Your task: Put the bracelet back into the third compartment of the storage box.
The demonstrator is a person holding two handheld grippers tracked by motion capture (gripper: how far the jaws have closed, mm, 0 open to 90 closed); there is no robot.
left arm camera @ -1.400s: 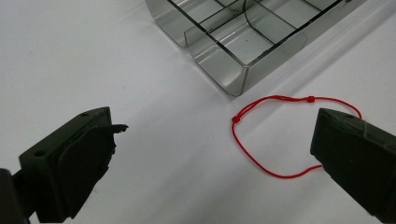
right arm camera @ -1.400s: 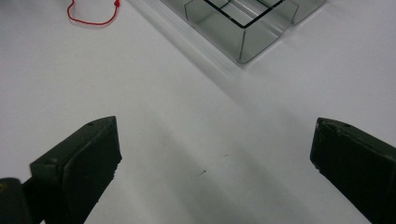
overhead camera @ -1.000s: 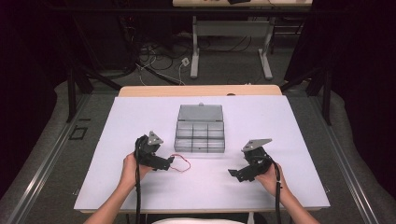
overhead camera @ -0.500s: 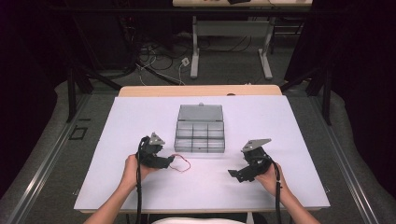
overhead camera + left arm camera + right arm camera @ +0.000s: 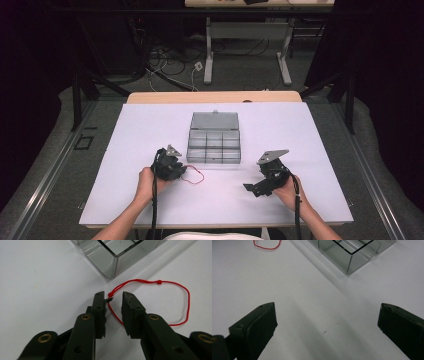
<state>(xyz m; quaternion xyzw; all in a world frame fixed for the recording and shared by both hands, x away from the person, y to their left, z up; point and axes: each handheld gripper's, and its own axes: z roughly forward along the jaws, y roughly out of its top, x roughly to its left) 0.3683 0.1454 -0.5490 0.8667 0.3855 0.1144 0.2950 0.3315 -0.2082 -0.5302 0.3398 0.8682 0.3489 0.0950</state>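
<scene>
Left hand-held gripper [image 5: 112,298]: jaws a narrow gap apart, low over the white counter [image 5: 37,277]; a strand of the red string loop [image 5: 150,282] runs between the tips, with a small dark bit at the inner face of one jaw. Whether the jaws pinch the string cannot be told.
Red string loop: lies flat on the counter, spreading ahead and to one side of the left jaws; a small knot sits on its far strand.
Clear compartment box [image 5: 214,138]: just beyond the left jaws, its near corner close to the string; lid open at the back.
Right hand-held gripper [image 5: 327,315]: jaws spread wide, bare counter between them; box corner and string well ahead.
Writing: no brand or label can be read.
Hard to see: box contents; the box is cut off at the top edge in both gripper views.
</scene>
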